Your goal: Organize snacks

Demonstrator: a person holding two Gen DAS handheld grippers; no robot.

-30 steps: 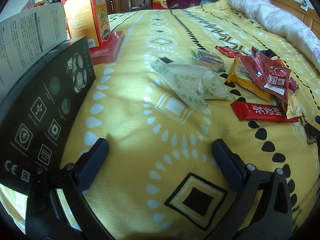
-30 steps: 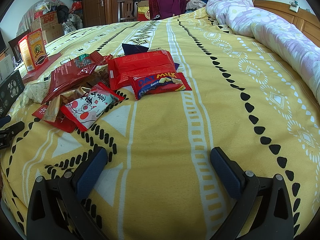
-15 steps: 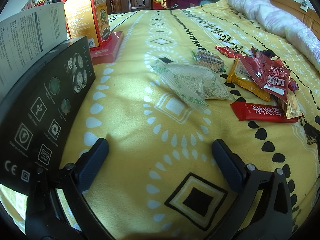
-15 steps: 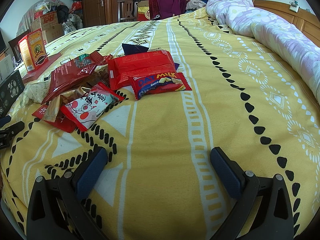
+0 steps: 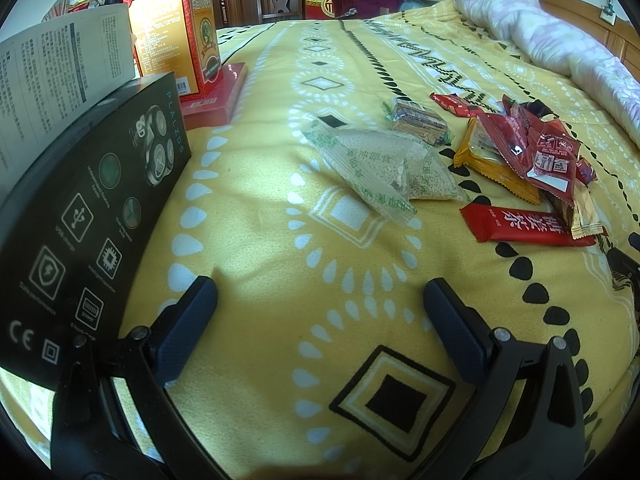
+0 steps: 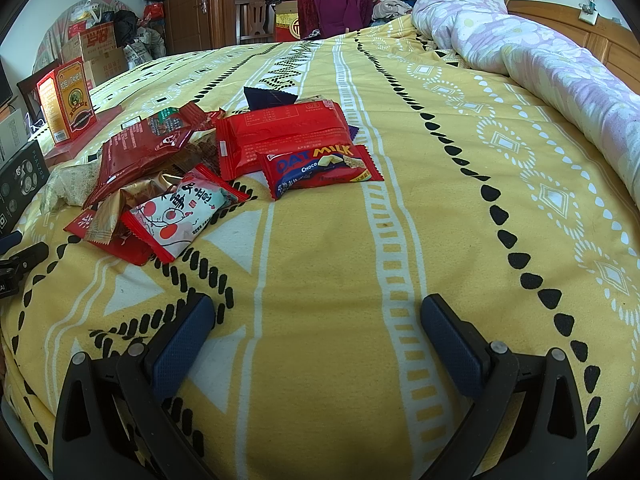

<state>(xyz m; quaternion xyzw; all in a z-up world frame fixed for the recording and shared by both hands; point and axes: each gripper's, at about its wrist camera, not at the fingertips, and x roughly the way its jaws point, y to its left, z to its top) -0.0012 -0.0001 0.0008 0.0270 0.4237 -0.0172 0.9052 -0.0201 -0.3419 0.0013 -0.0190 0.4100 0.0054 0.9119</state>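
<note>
Snack packets [image 6: 224, 168] heaped loosely on yellow bedspread [image 6: 440, 240].

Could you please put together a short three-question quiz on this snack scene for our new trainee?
1. True or false: the left gripper is shut on a snack.
2. Which packet lies nearest the right gripper? A) Oat Milk Choco bar B) white packet with red circles C) dark blue triangular packet
3. In the left wrist view, what stands upright on the flat red box?

Key
1. False: both grippers are open and hold nothing.
2. B
3. The orange and red carton.
</note>
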